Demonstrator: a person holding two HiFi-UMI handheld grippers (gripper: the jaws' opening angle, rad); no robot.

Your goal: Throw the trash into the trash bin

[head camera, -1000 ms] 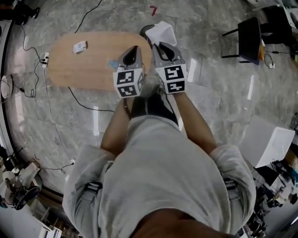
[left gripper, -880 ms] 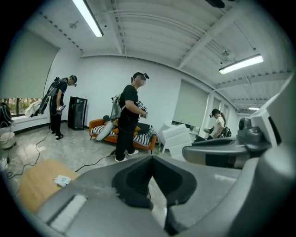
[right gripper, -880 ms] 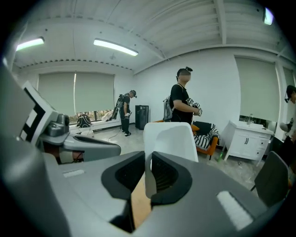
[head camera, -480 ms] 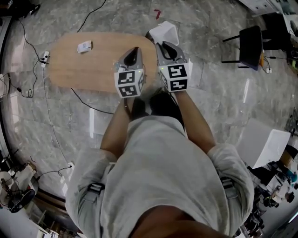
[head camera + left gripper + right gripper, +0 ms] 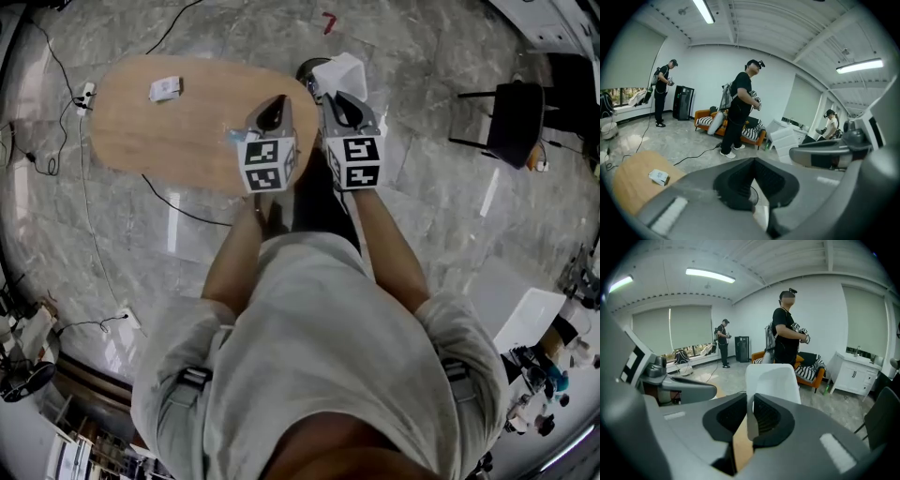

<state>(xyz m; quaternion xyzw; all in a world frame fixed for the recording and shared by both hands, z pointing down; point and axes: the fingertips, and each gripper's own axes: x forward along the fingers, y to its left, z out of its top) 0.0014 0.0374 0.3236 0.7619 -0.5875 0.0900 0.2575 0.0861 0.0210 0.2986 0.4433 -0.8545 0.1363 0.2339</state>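
Right claw (image 5: 750,395) clamps white trash sheet (image 5: 773,380) edge-on; its long axis runs fwd, pointing away from claw. Left claw (image 5: 754,160) closed, empty.

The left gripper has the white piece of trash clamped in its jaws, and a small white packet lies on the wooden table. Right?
Wrong gripper. The right gripper has the white piece of trash clamped in its jaws, as the right gripper view shows. The small white packet does lie on the wooden table.
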